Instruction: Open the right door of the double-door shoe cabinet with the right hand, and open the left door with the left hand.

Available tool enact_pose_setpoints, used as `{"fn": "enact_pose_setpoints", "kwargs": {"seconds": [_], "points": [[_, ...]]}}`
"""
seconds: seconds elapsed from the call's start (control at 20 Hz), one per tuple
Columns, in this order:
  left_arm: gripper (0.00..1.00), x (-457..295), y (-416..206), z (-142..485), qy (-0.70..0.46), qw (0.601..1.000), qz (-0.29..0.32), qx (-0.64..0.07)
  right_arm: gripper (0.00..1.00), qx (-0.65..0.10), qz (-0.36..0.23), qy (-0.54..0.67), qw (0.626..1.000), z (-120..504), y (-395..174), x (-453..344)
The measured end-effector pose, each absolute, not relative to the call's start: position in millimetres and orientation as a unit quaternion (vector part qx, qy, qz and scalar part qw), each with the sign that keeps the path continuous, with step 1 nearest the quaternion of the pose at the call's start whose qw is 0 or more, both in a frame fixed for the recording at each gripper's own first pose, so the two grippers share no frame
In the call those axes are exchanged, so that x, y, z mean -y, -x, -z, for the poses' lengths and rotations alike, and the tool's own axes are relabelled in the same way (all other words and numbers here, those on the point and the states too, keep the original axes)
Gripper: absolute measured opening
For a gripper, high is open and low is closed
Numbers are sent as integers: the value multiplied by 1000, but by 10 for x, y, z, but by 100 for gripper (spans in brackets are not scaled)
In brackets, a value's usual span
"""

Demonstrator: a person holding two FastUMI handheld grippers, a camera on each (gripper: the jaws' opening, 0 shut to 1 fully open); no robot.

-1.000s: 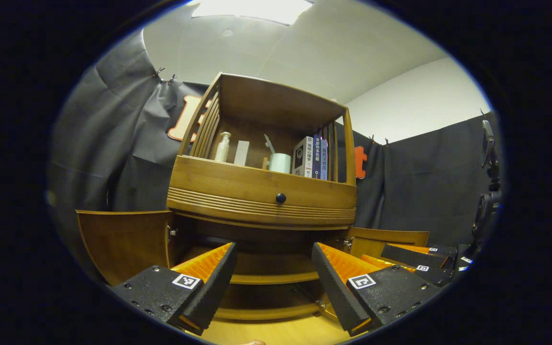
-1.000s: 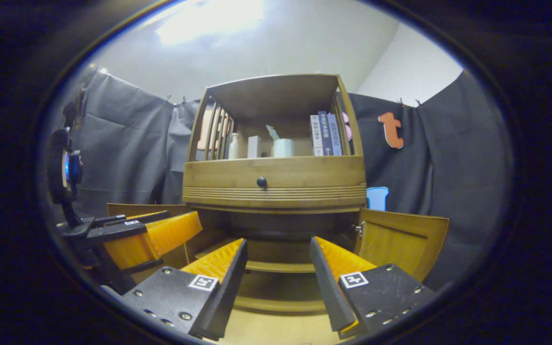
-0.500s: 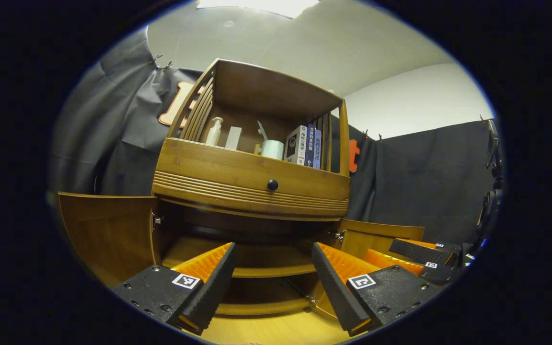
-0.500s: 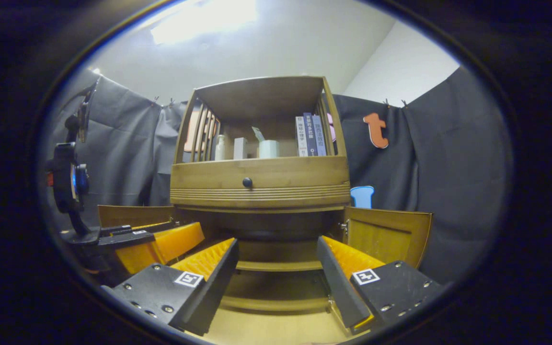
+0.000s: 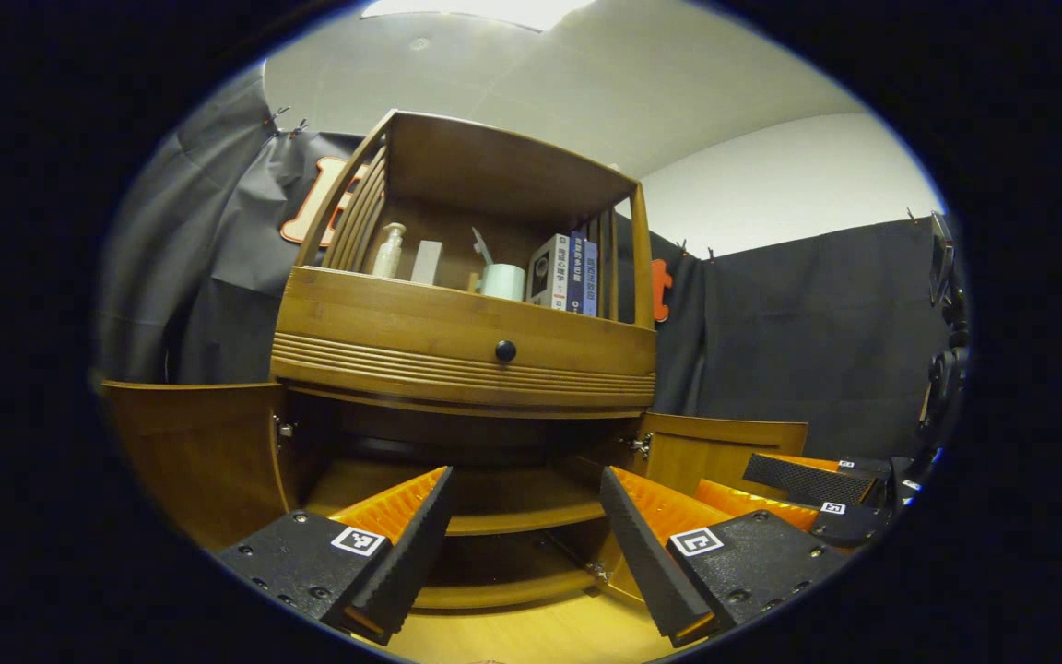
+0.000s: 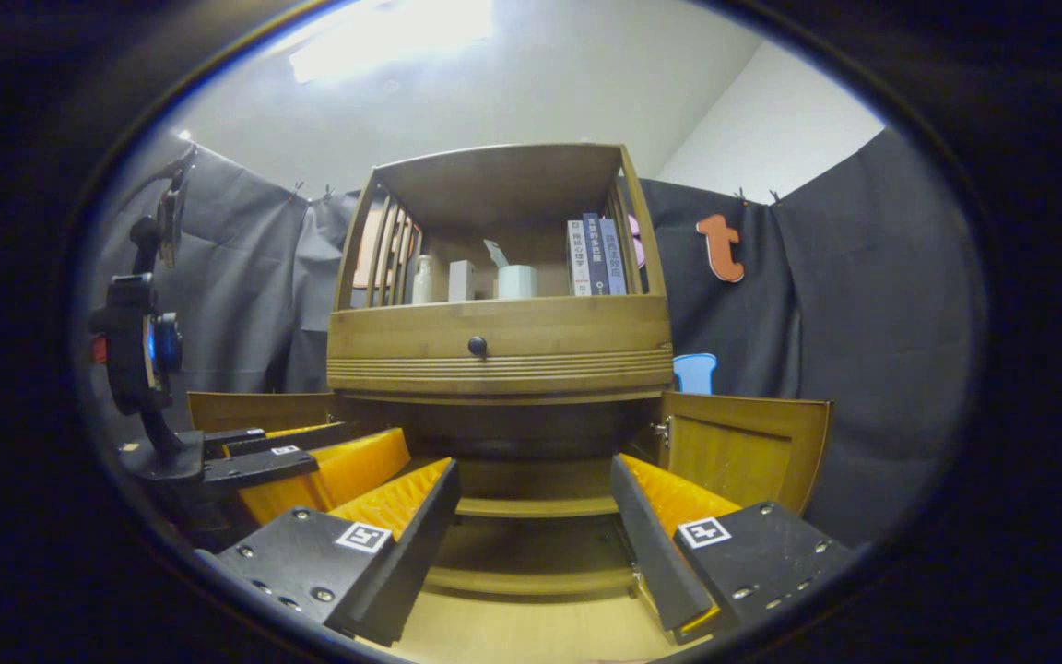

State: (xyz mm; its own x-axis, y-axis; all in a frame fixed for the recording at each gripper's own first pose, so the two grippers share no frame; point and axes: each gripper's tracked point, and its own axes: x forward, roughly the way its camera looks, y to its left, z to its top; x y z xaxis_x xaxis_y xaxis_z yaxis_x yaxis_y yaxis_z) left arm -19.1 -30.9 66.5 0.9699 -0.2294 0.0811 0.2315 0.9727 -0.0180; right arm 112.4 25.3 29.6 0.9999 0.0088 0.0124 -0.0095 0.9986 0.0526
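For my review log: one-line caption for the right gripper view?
Open right tongs face the shoe cabinet, its left door and right door both swung open.

Shoe cabinet (image 6: 499, 346): wood, warm brown, smooth with a satin sheen; grooved ribbing along the drawer front's lower edge. Left door (image 5: 194, 452) and right door (image 6: 743, 452): same wood, visible grain. Drawer knob (image 5: 505, 350): dark, glossy. Hinges (image 6: 663, 430): bright metal. Booth wall (image 6: 863, 350): matt cloth, creased.
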Motion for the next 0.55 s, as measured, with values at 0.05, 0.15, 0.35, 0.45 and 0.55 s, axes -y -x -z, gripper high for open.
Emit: {"fn": "enact_pose_setpoints", "kwargs": {"seconds": [0.05,0.15,0.35,0.45,0.55], "points": [[96,372,199,-651,11,991,128,37,97,7,0,-26,1000,-310,-1103,-233],[96,490,208,-628,4,988,148,35,97,7,13,-28,999,-322,-1041,-167],[96,871,281,-564,-8,980,196,31,97,15,56,-23,998,-389,-859,118],[96,1123,327,-570,-5,975,218,34,97,20,74,-16,997,-445,-702,322],[94,1381,368,-592,1,973,227,39,97,22,80,-8,996,-478,-595,547]]}}
